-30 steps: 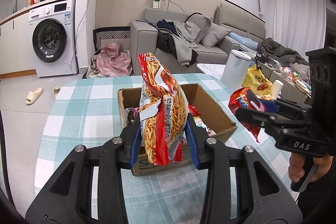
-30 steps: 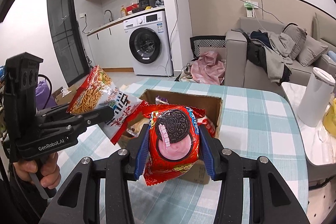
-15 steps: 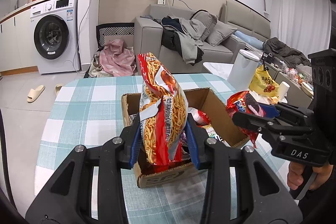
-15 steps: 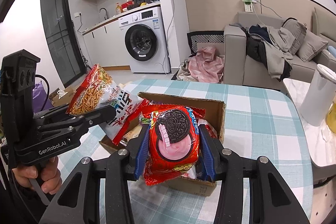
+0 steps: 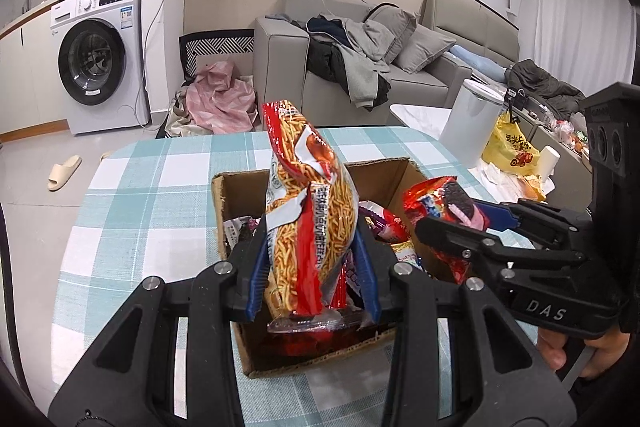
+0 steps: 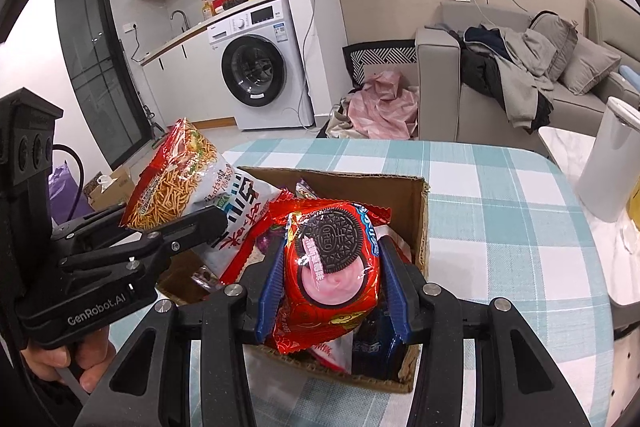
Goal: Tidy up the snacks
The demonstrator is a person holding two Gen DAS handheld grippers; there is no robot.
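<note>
Handling first, biggest to smallest. Box (image 5: pixel 320 355): plain cardboard, open top, stood low centre of both views on the checked table (image 5: pixel 152 195). Probably light and a bit floppy at the flaps; not something either gripper needed to lift.

Noodle bag (image 5: pixel 312 219): tall, puffed foil pouch, centre of the left view. Judged light, soft, slick and crushable, contents brittle. Left gripper (image 5: pixel 312 275) was clamped on its lower half, blue pads (image 5: pixel 256 279) pressing both sides, the crimped bottom seal hanging below the jaws over the box's near part. A low grip near the seal looked right; squeezing mid-body would risk crumbs or a pop.

Oreo pack (image 6: pixel 332 271): smaller red foil pouch, lower centre of the right view. Same feel, though cookies inside probably stiffen it. Right gripper (image 6: pixel 332 287) was closed on its flanks, the pack over the box's near edge.

Contents: box already held several wrappers, among them a purple-and-white pack (image 5: pixel 384 223) towards the right wall in the left view and a dark blue pack (image 6: pixel 372 347) at the near wall in the right view. Others too jumbled to identify. Free space looked limited, so the tall bag would probably have to go in flat.
</note>
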